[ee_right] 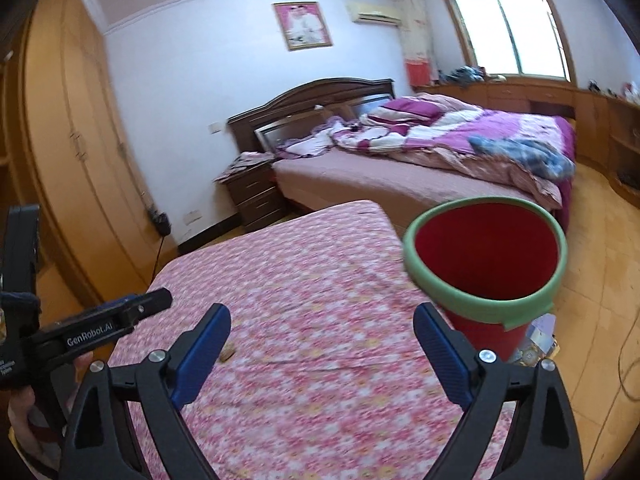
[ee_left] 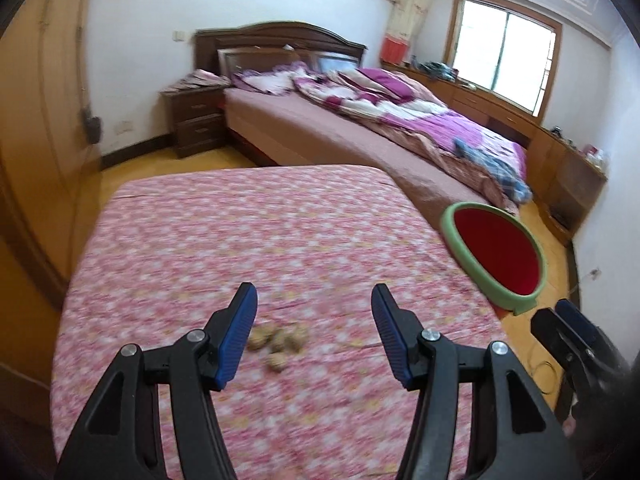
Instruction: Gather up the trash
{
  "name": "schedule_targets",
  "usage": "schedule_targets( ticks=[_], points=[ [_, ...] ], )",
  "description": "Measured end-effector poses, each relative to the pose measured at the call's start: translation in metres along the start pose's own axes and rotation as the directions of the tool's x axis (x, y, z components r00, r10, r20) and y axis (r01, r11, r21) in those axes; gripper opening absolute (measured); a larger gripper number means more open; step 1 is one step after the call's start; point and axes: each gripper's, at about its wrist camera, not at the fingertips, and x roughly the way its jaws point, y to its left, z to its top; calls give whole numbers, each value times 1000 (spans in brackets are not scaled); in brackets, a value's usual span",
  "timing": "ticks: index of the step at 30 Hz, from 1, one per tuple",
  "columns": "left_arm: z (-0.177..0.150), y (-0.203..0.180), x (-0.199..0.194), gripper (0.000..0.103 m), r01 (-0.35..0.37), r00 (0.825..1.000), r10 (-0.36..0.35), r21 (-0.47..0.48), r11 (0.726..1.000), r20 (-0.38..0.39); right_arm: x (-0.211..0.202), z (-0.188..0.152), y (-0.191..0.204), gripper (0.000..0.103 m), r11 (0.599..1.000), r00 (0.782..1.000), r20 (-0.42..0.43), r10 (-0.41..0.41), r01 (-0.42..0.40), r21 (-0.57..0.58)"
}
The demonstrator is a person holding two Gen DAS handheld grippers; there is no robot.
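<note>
Nut shells – just below-left of left gripper.

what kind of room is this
A home bedroom, most likely: a bed with a dark wooden headboard and rumpled purple bedding, a nightstand beside it, and a tall wooden wardrobe along the wall.

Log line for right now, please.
left tool open, empty | right tool open, empty | walnuts on table | bin beside table
</note>
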Motion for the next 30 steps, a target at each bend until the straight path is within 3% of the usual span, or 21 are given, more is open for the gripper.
schedule_targets(
  ticks=[6, 14, 20, 30],
  points=[
    [-22, 28, -20, 60, -75, 997, 76, -48, 996, 31, -5, -18, 29, 95, 996, 999, 8, 34, -33, -87],
    [-49, 39, -34, 60, -159, 982, 166, -80, 984, 91, -19, -38, 57, 95, 979, 995, 98, 27, -6, -204],
    [-68, 38, -34, 60, -179, 977, 187, -76, 981, 101, -21, -45, 56, 95, 978, 993, 116, 20, 5, -207],
    [-73, 41, -43, 60, -200, 967, 212, -94, 975, 139, -16, -56, 52, 95, 980, 997, 83, -1, 17, -196]
  ],
)
